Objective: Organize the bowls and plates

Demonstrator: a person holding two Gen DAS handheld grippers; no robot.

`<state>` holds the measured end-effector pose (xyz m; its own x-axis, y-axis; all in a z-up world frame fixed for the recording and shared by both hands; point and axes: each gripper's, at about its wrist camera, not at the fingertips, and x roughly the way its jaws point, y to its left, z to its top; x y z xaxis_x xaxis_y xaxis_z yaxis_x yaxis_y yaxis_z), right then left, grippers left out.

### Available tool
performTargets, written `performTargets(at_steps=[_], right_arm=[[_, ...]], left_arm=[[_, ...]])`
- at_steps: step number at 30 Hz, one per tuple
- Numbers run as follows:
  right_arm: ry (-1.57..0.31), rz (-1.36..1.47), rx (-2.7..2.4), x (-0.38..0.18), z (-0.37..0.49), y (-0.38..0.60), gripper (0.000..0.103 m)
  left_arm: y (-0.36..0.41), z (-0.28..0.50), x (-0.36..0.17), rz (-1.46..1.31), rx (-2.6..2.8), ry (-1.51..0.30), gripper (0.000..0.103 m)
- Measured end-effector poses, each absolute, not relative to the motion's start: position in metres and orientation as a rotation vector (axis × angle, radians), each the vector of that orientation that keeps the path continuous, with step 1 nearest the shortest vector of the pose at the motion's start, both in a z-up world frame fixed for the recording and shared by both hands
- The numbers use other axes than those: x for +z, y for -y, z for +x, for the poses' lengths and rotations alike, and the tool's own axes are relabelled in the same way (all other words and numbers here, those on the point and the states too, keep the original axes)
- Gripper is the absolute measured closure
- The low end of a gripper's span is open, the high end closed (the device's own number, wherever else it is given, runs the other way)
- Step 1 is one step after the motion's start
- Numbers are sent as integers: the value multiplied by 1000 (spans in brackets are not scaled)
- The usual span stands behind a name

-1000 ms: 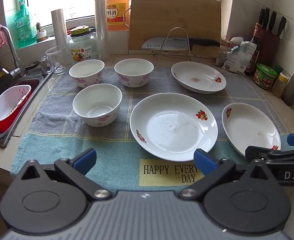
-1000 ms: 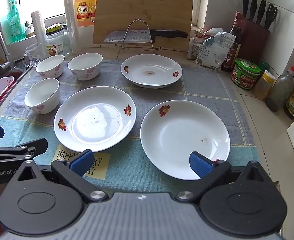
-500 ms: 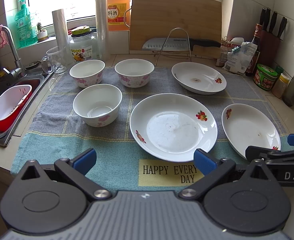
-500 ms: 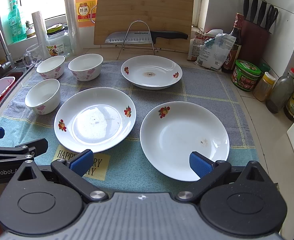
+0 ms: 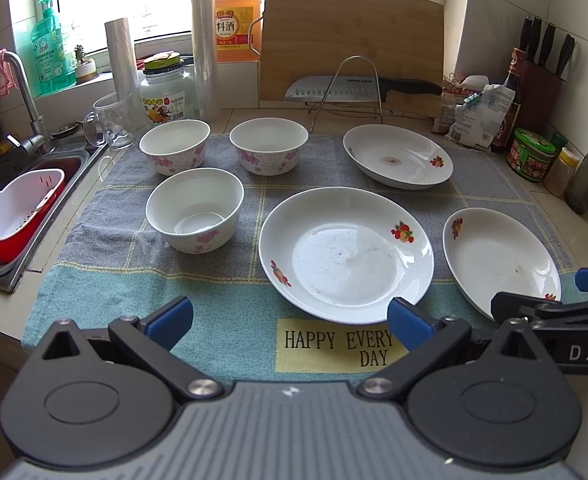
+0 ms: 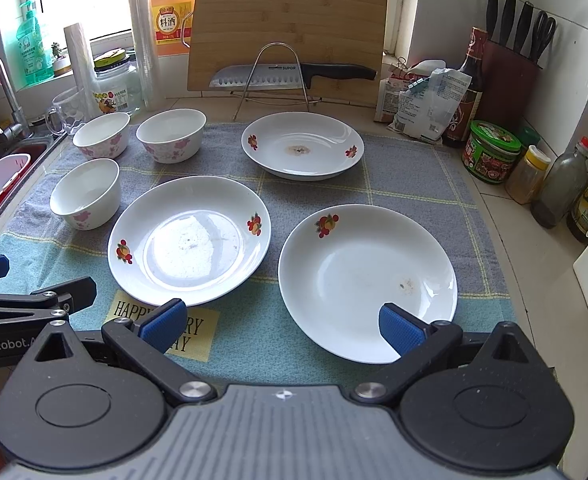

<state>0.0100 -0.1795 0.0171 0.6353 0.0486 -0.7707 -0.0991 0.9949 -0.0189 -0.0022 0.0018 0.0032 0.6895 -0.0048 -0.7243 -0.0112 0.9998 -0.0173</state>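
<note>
From the left wrist we see our left gripper (image 5: pixel 290 316) spread wide and holding nothing, above the near edge of the towel (image 5: pixel 230 304) that covers the tabletop. Three bowls (image 5: pixel 195 210) sit apart toward the towel's far left corner. Three plates (image 5: pixel 346 254) lie apart across its middle and right. The right gripper (image 5: pixel 542 292) juts in at the right edge, near the right plate's rim; whether it touches we cannot tell.

From the right wrist, our right gripper (image 6: pixel 280 322) is also wide and empty, its right finger over the near rim of the right plate (image 6: pixel 368 280). The middle plate (image 6: pixel 190 240) lies just left of it, the far plate (image 6: pixel 302 152) toward the towel's far edge, before the cutting board (image 6: pixel 290 24).
</note>
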Motion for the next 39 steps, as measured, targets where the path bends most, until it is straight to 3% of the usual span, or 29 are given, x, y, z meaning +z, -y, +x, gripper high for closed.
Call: performTargets(at_steps=[39], right_arm=[[-863, -70, 80, 24, 1, 180, 0]], left_arm=[[-4, -6, 9, -25, 4, -802, 1]])
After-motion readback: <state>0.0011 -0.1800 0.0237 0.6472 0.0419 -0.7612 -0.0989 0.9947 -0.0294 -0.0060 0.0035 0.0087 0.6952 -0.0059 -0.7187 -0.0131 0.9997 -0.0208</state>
